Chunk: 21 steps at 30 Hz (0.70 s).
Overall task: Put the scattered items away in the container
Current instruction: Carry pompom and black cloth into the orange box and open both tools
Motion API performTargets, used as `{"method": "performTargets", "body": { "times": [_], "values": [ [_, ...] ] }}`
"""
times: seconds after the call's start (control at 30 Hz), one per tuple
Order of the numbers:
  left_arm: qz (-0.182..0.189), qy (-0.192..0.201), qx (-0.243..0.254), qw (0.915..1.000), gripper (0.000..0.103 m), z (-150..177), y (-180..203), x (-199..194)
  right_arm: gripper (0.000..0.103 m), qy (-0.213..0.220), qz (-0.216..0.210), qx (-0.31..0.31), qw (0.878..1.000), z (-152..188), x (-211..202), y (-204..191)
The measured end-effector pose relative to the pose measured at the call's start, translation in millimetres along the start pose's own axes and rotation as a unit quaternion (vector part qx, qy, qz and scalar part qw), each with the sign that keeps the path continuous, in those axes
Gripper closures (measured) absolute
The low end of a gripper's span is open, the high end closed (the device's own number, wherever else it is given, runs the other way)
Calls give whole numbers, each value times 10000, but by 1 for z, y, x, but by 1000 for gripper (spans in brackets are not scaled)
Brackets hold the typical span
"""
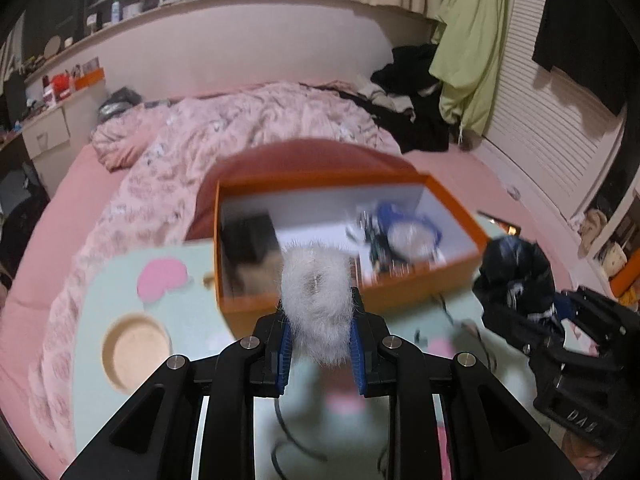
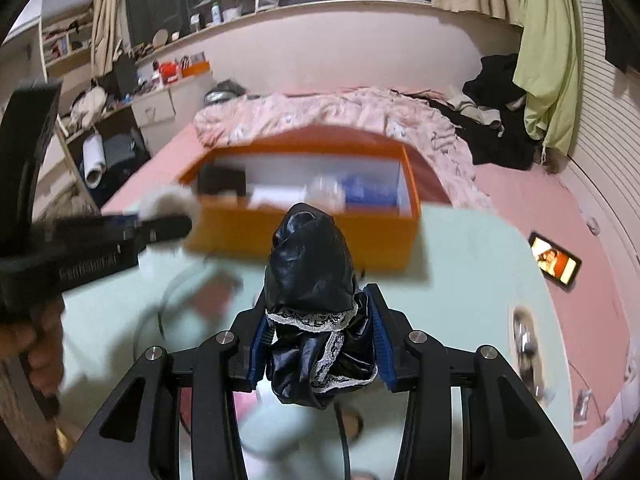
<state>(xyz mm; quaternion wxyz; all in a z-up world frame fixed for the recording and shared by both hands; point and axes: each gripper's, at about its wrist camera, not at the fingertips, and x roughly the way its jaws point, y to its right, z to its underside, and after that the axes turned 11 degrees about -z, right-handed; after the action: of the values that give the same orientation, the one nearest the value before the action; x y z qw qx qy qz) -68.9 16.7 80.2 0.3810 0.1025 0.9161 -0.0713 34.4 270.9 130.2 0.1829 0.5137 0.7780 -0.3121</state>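
White fluff ball (image 1: 316,300), soft and light, sits squeezed in the left tool (image 1: 320,340); the right tool (image 2: 320,344) clamps slippery black fabric (image 2: 312,280) near the orange box (image 2: 304,224).

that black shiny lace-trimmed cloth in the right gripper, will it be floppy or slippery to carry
Probably floppy: the black cloth bunches above the right gripper and droops in folds below it. Its glossy surface suggests it may slip, though it is pinched between both pads. Likely light, since nothing supports it from below.
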Motion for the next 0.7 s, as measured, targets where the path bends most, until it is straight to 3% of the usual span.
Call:
{"method": "performTargets", "body": {
  "times": [0.13,0.3,0.37,0.4,0.43,0.57,0.7],
  "values": [
    [29,-173,-134,9998,80,-29,-3,18,59,85,54,102,9999,-46,18,4],
    [-221,-343,-273,9988,78,-56,-8,44,58,-47,137,465,9988,-81,52,20],
    [-37,-483,-440,9979,58,-60,-14,58,56,-69,-41,663,9978,-90,62,28],
    [61,-580,-570,9967,43,-61,-19,66,49,-125,-167,772,9968,-93,69,32],
    [43,-590,-632,9962,37,-62,-20,68,44,-219,-224,903,9954,-96,76,36],
    [154,-361,-632,9972,33,-55,-27,60,36,-61,-248,1265,9916,-100,78,49],
    [326,-2,-795,9963,23,-46,-36,29,31,206,-136,1143,9931,-93,60,43]
  ]
}}
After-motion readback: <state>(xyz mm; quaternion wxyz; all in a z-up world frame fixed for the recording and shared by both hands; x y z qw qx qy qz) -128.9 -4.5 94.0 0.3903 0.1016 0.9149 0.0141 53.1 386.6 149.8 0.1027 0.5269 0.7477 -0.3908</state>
